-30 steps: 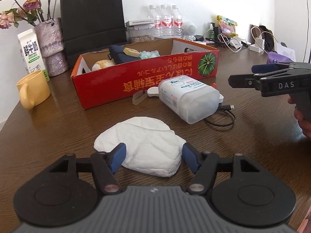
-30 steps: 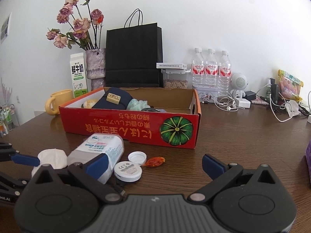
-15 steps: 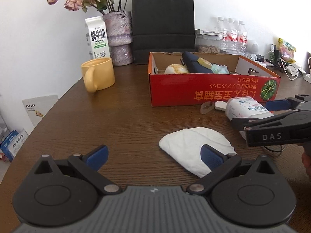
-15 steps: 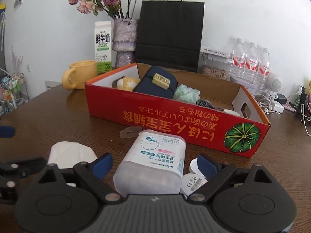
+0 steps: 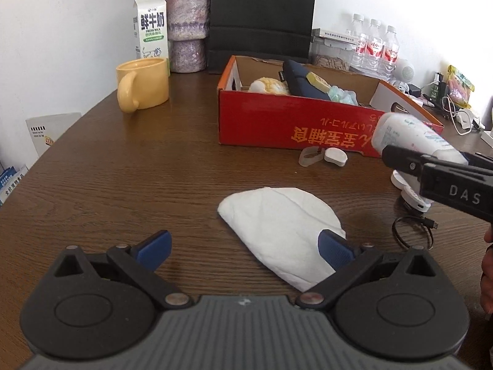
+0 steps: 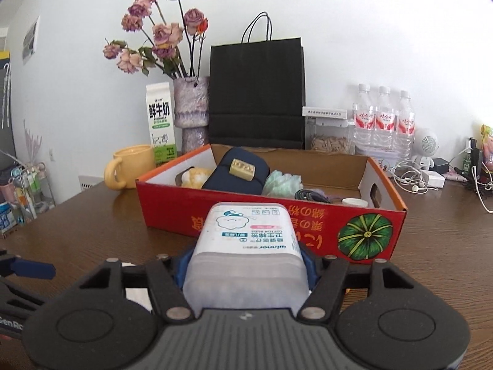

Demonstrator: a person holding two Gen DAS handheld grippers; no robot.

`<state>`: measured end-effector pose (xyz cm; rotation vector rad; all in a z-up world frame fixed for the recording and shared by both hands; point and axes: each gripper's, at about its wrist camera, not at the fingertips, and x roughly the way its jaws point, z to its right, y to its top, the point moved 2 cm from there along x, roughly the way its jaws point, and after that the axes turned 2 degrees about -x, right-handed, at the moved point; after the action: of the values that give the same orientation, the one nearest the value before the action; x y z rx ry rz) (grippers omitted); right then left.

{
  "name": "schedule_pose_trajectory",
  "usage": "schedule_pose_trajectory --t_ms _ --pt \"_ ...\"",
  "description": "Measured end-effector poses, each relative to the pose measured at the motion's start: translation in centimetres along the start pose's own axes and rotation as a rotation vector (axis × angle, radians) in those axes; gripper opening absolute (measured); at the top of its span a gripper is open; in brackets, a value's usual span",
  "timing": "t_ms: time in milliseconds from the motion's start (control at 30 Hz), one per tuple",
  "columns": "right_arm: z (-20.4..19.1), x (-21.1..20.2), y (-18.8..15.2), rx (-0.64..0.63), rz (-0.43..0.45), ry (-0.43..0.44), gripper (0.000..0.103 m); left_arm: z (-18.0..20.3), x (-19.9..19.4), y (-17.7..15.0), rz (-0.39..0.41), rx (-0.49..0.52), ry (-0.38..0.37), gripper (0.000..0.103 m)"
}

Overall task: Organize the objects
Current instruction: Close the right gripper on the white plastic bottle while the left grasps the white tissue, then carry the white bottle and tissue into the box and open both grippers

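My right gripper is closing its jaws on a translucent cotton-swab box, and the blue pads press on both its sides. In the left wrist view that box hangs above the table in front of the red cardboard box, with a black finger across it. The red box holds a navy pouch, a yellow plush and a pale green item. My left gripper stands wide open low over the table. A white folded pad lies there, partly under the right fingertip.
A yellow mug, a milk carton and a flower vase stand back left. A black paper bag and water bottles line the wall. A white cap, round white discs and a black cable lie on the table.
The right gripper came in around the cotton-swab box, closed on it and raised it off the table. The left gripper opened wide and swung left, so the white pad now lies off to its right.
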<state>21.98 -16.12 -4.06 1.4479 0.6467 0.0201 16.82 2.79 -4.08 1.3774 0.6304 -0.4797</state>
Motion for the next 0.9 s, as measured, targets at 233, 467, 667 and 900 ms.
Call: schedule_pose_trajectory --t_ms 233,467,667,900 --pt "3.9 -2.3 -0.7 0.048 0.058 -0.021 0.065 3.0 1.5 0.7 -0.066 -0.025 -0.004 0.103" --pt "5.3 -3.3 -1.4 0.063 0.076 -0.039 0.065 4.0 3.6 1.1 -0.036 -0.084 0.169 0.103" --pt "5.0 -3.7 -1.5 0.041 0.091 -0.037 0.065 3.9 3.1 0.8 0.002 -0.075 0.163 0.096" --pt "4.9 -3.8 -1.6 0.037 0.094 -0.045 0.065 3.8 1.6 0.1 0.043 -0.035 0.092 0.078"
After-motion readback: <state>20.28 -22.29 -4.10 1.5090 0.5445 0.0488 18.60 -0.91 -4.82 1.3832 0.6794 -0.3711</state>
